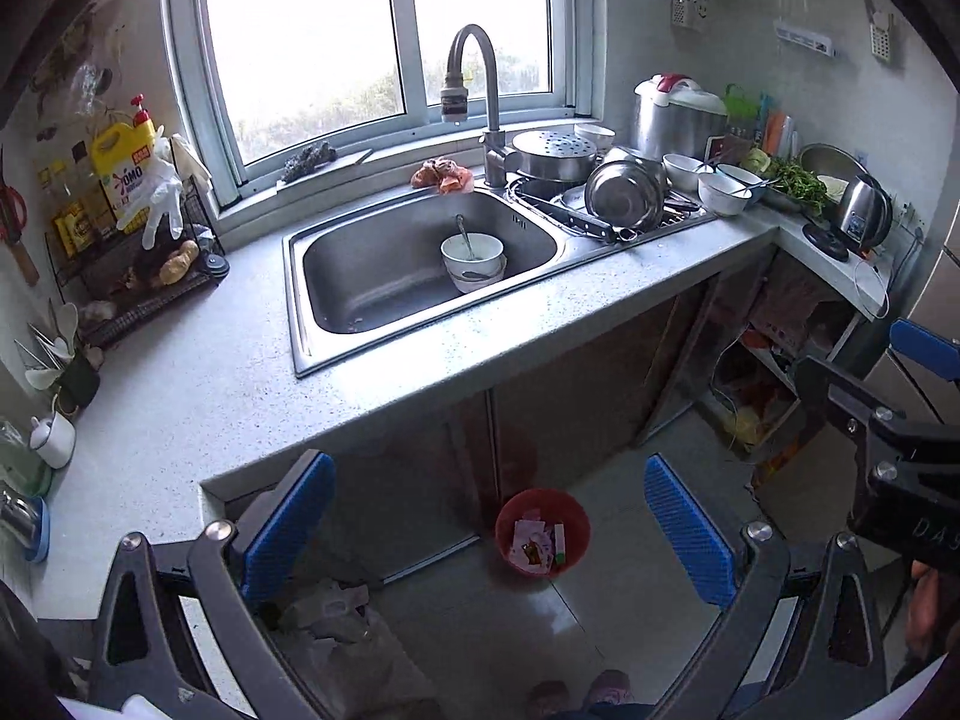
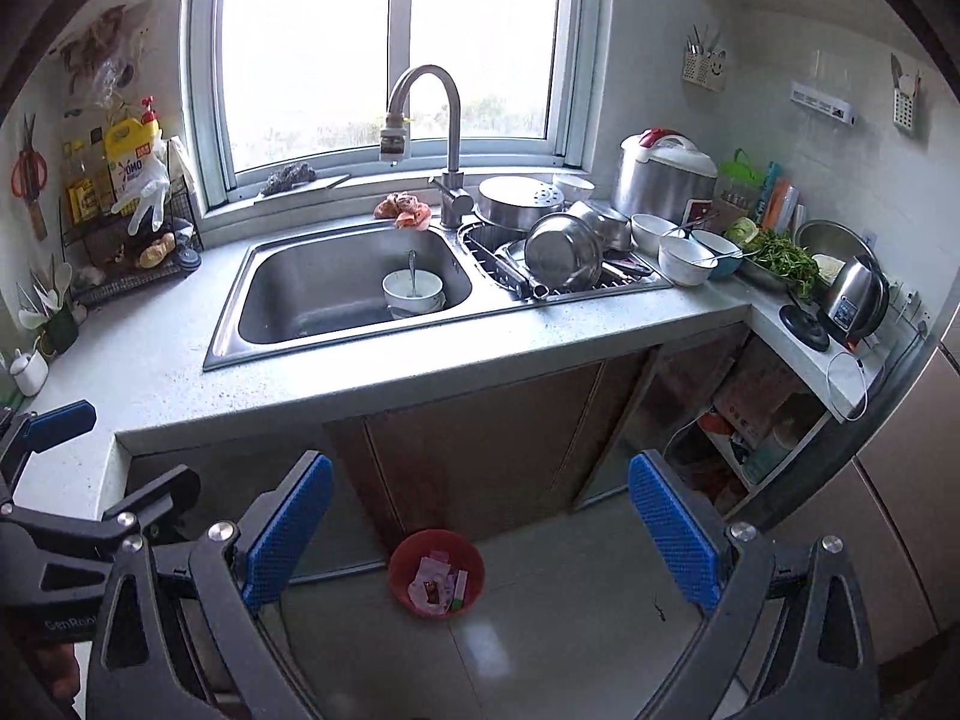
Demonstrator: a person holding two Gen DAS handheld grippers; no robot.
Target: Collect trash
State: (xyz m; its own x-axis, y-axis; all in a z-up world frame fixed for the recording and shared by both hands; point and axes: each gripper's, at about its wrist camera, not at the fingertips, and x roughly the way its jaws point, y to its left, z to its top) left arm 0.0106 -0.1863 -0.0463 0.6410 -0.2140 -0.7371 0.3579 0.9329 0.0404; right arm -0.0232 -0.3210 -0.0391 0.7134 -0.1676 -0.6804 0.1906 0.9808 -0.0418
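Trash sits in a small red bin on the tiled floor before the cabinet doors under the sink, wrappers and paper scraps heaped inside. Above it, a person holds the left gripper and right gripper well off the floor, both with blue pads spread wide and nothing between them. A crumpled whitish bag lies on the floor by the left gripper. The worktop itself looks free of loose litter. Judged from here, the sound approach is to lower one gripper straight over the bin's rim, close on a single edge, and lift slowly so the light scraps do not spill.
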